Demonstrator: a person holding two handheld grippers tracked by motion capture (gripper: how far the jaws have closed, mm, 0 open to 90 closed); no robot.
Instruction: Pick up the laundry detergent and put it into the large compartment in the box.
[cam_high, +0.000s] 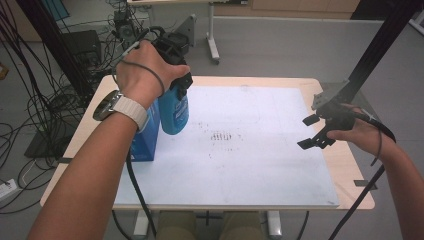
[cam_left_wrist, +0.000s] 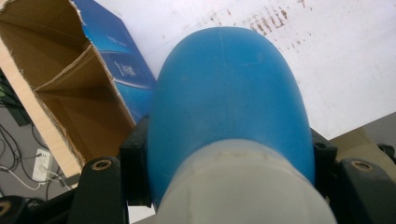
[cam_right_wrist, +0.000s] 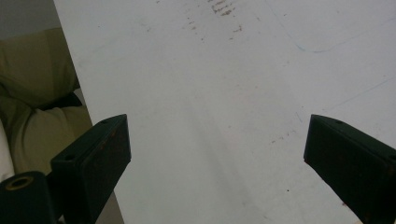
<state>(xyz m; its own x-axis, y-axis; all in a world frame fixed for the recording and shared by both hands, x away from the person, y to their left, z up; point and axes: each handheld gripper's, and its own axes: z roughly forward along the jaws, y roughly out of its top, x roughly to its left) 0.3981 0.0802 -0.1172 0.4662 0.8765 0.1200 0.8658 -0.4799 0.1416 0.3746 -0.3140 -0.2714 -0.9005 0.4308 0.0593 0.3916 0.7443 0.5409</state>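
Blue bottle (cam_high: 175, 111) held up over the table (cam_high: 345, 165), just beside the open box (cam_left_wrist: 70, 88), pinched by left fingers (cam_left_wrist: 133, 172); smooth, hard, maybe slippery, so best gripped near the neck; right fingers (cam_right_wrist: 91, 163) spread wide

— Any room on the left?
— Little. The box (cam_high: 147, 137) stands at the sheet's (cam_high: 260, 170) left edge, open side up, and the bottle (cam_high: 175, 110) hangs right beside it.
— And the rest?
— Middle and near side of the sheet lie bare, just smudges (cam_high: 220, 136). The right gripper (cam_high: 315, 132) hovers over the right edge, jaws wide apart.
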